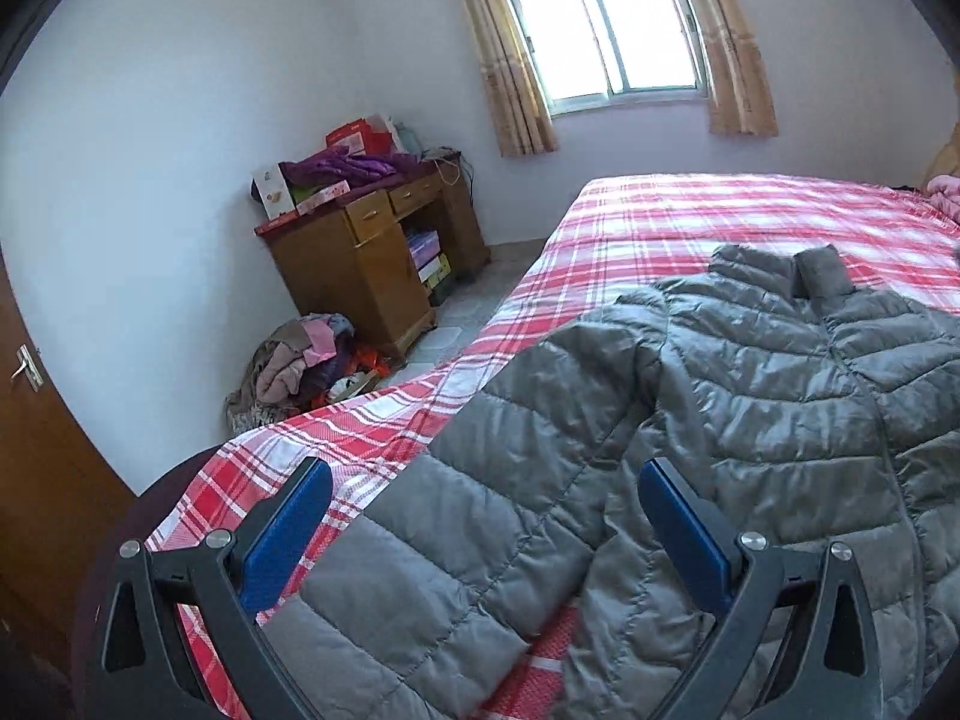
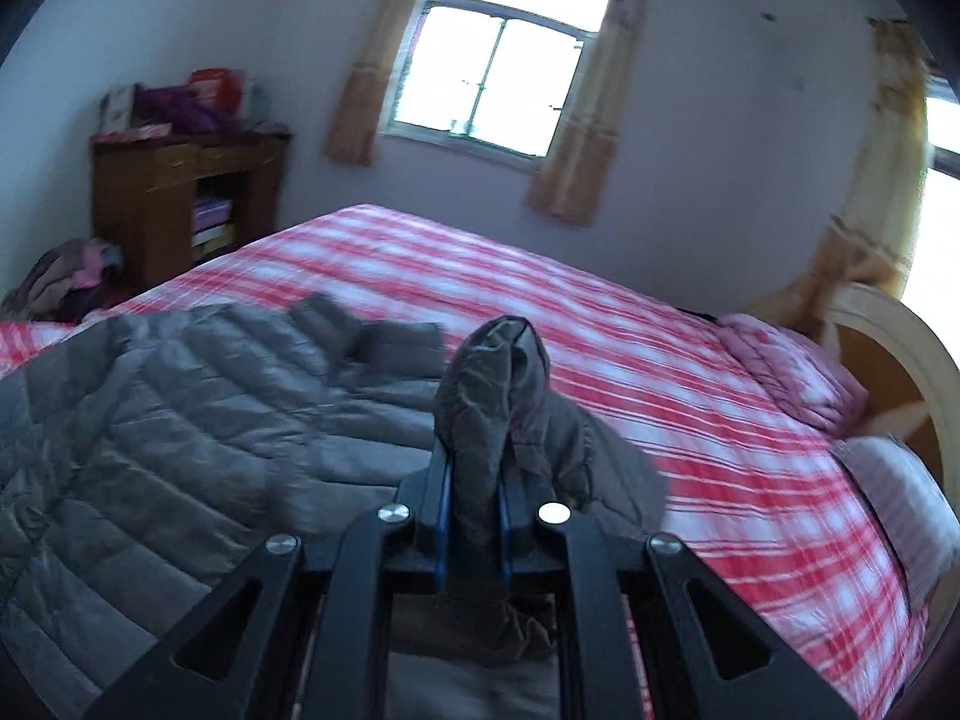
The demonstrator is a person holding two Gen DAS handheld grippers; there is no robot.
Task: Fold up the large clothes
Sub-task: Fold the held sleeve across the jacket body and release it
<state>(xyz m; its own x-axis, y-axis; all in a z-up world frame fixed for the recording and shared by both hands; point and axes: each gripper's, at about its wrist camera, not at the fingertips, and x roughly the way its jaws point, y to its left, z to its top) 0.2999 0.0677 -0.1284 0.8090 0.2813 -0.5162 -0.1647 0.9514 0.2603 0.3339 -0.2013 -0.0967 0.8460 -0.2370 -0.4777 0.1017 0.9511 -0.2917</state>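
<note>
bedroom with a window (image 1: 603, 30) and curtains, a wooden desk (image 1: 372, 252) by the wall, a clothes heap (image 1: 300, 360) on the floor, and a bed (image 1: 690, 222) under a red plaid sheet. a grey quilted jacket (image 1: 750, 372) lies spread, front up, across the near part of the bed, collar (image 1: 822, 270) pointing toward the window, one sleeve (image 1: 480, 510) running down toward the near bed edge.

handling, as judged: puffy, light and soft, with a smooth shell that looks slippery; it will sag and slide rather than keep a crease. best taken at hems, cuffs or seams, pinching bunched fabric rather than a flat panel.

left claw (image 1: 486, 534): fingers spread wide, holding nothing; the sleeve lies between and beneath the blue pads (image 1: 288, 534), whether touching them cannot be told.

right claw (image 2: 474, 480): jaws closed on a gathered fold of the jacket, likely the other sleeve end or a hem corner, which stands up as a crumpled peak (image 2: 498, 372) past the fingertips. the rest of the jacket spreads to the left of this claw in the right wrist view, which is motion-blurred. a pink quilt (image 2: 792, 372) sits near the headboard, well apart from the jacket.
</note>
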